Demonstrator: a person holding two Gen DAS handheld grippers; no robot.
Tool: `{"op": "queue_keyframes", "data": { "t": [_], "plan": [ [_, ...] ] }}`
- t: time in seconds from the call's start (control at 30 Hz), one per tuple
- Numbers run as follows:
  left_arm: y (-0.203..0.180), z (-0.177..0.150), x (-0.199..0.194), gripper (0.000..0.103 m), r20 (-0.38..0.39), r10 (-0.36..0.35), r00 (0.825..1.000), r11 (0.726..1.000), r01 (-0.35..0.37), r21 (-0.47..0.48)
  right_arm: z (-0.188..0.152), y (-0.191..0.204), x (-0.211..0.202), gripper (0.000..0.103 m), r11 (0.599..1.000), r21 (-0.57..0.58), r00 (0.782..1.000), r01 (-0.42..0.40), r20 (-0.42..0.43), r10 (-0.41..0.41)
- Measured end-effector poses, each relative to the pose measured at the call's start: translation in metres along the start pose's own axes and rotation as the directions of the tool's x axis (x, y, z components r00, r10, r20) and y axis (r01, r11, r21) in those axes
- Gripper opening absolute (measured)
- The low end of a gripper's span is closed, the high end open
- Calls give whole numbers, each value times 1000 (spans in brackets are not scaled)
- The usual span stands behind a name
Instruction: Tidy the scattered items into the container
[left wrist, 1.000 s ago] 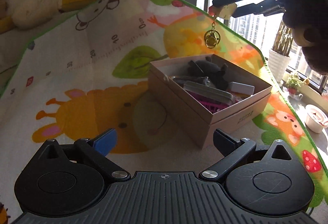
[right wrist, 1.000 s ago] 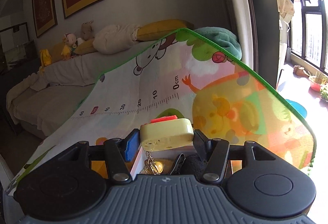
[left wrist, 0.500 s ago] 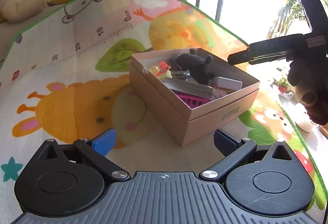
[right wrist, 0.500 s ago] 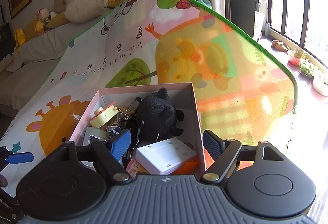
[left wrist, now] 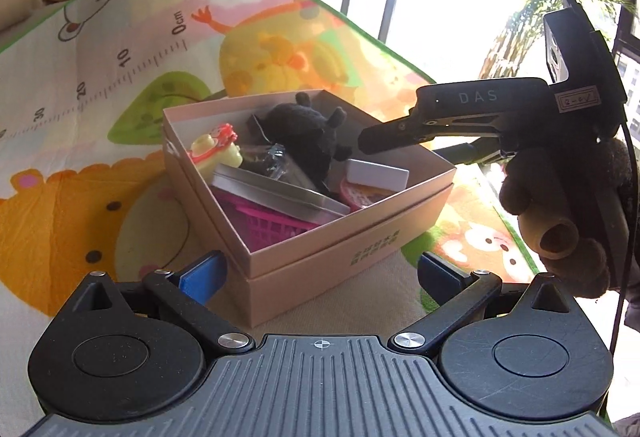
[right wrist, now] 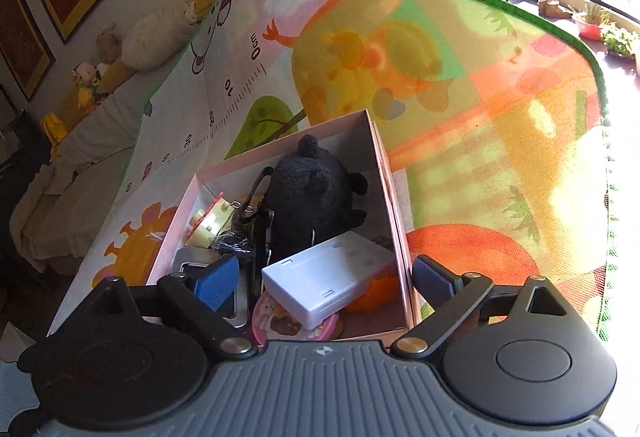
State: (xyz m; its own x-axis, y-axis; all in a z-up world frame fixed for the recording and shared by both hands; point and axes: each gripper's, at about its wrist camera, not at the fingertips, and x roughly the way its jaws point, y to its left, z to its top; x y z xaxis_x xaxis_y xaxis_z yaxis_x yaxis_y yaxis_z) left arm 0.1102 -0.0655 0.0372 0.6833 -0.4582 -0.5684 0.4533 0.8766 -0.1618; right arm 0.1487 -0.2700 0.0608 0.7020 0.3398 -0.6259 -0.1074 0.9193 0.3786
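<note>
My right gripper (right wrist: 324,279): jaws spread wide, having just been opening; nothing between the pads, nothing touched; blue pad on the left over the near-left part of the box, dark pad on the right just outside its right wall; seen from my left wrist, the same gripper reaches in from the right over the box's far-right corner.

My left gripper (left wrist: 320,271): jaws wide apart, empty; the box's near corner sits between and just beyond the pads, not touching them as far as I can tell.

Container: pink cardboard box (right wrist: 376,157), set on the play mat (right wrist: 480,117); directly ahead of and below my right fingers; its long axis runs away from them towards the far left.

Contents, near to far: white plastic case (right wrist: 324,277) lying aslant, near right; round pink tin (right wrist: 296,321) under it; metal tin (left wrist: 276,193) near left; yellow keychain charm (right wrist: 210,225) left, lying inside; black plush toy (right wrist: 312,193) at the far end.

Judgement: both hands are close, the right nearer the contents; no stray item shows on the mat in either view, so I judge the next move to be a withdrawal upward, clear of the box wall.
</note>
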Motion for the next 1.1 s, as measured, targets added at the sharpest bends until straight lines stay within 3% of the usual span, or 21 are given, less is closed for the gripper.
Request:
{"op": "queue_keyframes", "data": {
  "t": [0.13,0.27,0.5,0.67,0.8,0.9,1.0,1.1],
  "plan": [
    [10,-2,-7,103,9,9,1000,1000,-9,2,-4,18,7,103,999,-11,999,37,6,-37],
    [32,-7,-26,103,16,67,998,998,-66,-4,-6,36,17,103,1000,1,1000,-21,-12,21],
    [84,-13,-56,103,28,188,982,981,-187,-46,-18,98,46,103,990,-86,992,-111,-62,106],
    [100,-17,-66,103,44,218,975,975,-216,-51,-22,127,59,103,988,-115,993,-106,-61,100],
    [99,-31,-76,103,11,308,951,949,-306,-70,-34,132,46,103,992,-120,999,-44,-9,44],
    [90,-48,-82,103,-58,386,920,919,-390,-59,-54,130,26,103,993,-115,1000,-1,-1,1],
    [80,-68,-89,103,-135,400,907,912,-409,-44,-85,127,9,103,992,-119,999,36,-25,-39],
    [71,-81,-98,103,-127,420,899,902,-429,-54,-121,125,-4,103,988,-138,996,64,-51,-72]
  ]
}}
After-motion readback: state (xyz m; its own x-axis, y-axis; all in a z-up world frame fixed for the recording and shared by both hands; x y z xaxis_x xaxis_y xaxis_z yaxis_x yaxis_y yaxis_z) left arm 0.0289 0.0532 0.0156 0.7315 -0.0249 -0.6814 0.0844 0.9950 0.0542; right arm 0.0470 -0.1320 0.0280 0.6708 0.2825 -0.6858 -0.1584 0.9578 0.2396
